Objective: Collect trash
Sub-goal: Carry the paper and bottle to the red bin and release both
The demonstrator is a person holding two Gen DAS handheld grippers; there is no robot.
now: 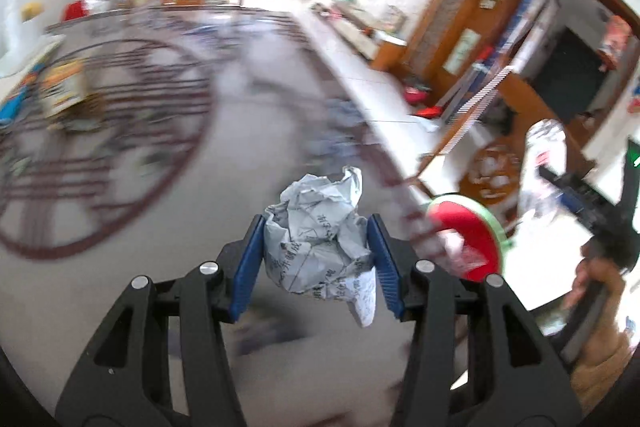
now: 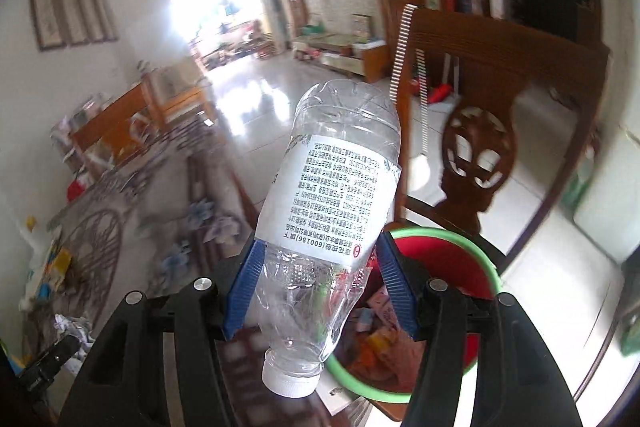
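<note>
My left gripper (image 1: 316, 231) is shut on a crumpled ball of printed paper (image 1: 320, 239), held above the patterned tablecloth (image 1: 160, 155). The red bin with a green rim (image 1: 468, 239) shows to its right, past the table edge. My right gripper (image 2: 320, 243) is shut on a clear plastic bottle (image 2: 332, 203), white cap toward the camera, base pointing away. The red bin (image 2: 444, 259) stands just behind and to the right of this gripper, with wrappers inside. In the left wrist view the right gripper (image 1: 580, 199) and its bottle (image 1: 544, 163) appear at the right, with a person's hand (image 1: 592, 279) below.
A carved wooden chair (image 2: 480, 131) stands behind the bin. Colourful packets (image 1: 60, 87) lie at the far left of the table (image 2: 100, 239). More wooden furniture (image 2: 120, 123) stands beyond the table. Shiny tiled floor (image 2: 272, 91) stretches toward a bright doorway.
</note>
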